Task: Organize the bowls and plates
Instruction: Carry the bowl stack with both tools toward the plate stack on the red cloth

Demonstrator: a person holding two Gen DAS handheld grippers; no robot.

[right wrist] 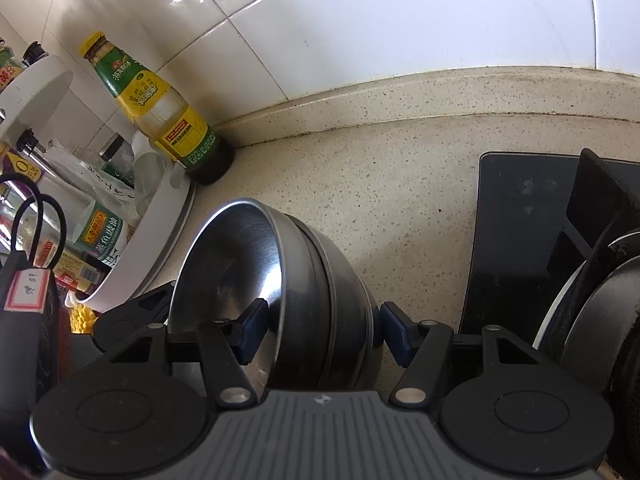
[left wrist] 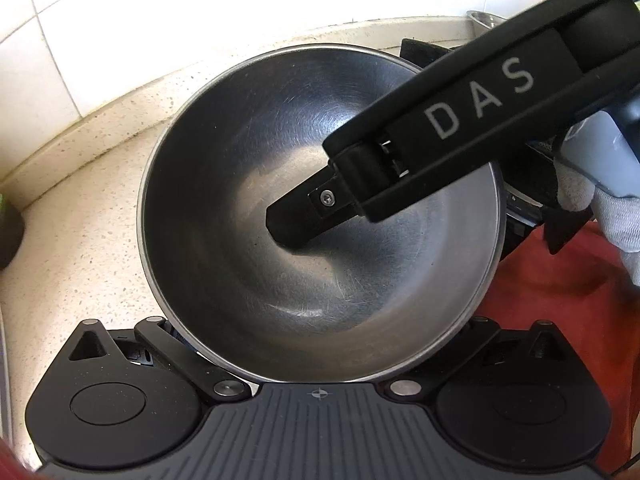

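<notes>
A stack of steel bowls (left wrist: 248,184) sits on the speckled counter (left wrist: 80,264) and fills the left wrist view from above. My right gripper (right wrist: 316,332) straddles the stack's wall: one blue pad (right wrist: 250,330) is inside the top bowl (right wrist: 240,264), the other (right wrist: 394,332) stands just off the outer wall. Its jaws look wide apart, not clamped. The right gripper's inner finger (left wrist: 296,220) shows in the left wrist view, reaching into the bowl. My left gripper's fingertips are hidden under the bowl's near rim, so its state is unclear.
A black stove (right wrist: 516,220) with a dark pan (right wrist: 600,320) lies at the right. A yellow-labelled bottle (right wrist: 160,108), a white rack (right wrist: 156,248) of jars and a tiled wall (right wrist: 400,20) are at the left and back. A red cloth (left wrist: 560,300) lies right of the bowls.
</notes>
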